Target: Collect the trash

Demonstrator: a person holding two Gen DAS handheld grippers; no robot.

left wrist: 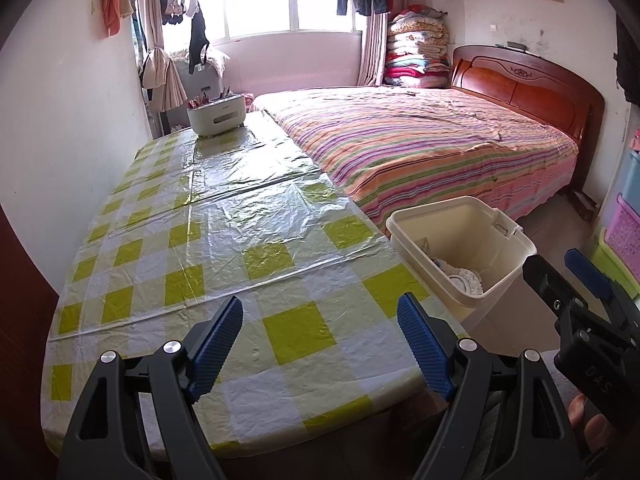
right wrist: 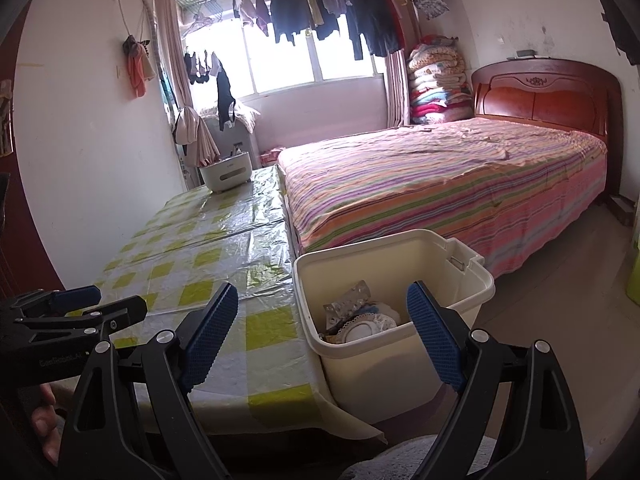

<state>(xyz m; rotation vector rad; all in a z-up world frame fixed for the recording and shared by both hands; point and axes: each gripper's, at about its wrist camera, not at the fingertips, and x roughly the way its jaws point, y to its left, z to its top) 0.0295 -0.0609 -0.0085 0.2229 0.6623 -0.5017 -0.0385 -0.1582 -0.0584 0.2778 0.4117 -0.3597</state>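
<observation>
Cream bin (right wrist: 400,356) beside checked table (left wrist: 200,240); white box (left wrist: 218,116) far end

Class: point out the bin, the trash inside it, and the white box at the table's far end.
bin (right wrist: 400,352), right wrist view, front wall.
trash (right wrist: 362,322), right wrist view, middle of the heap.
white box (left wrist: 218,118), left wrist view, front face.
</observation>
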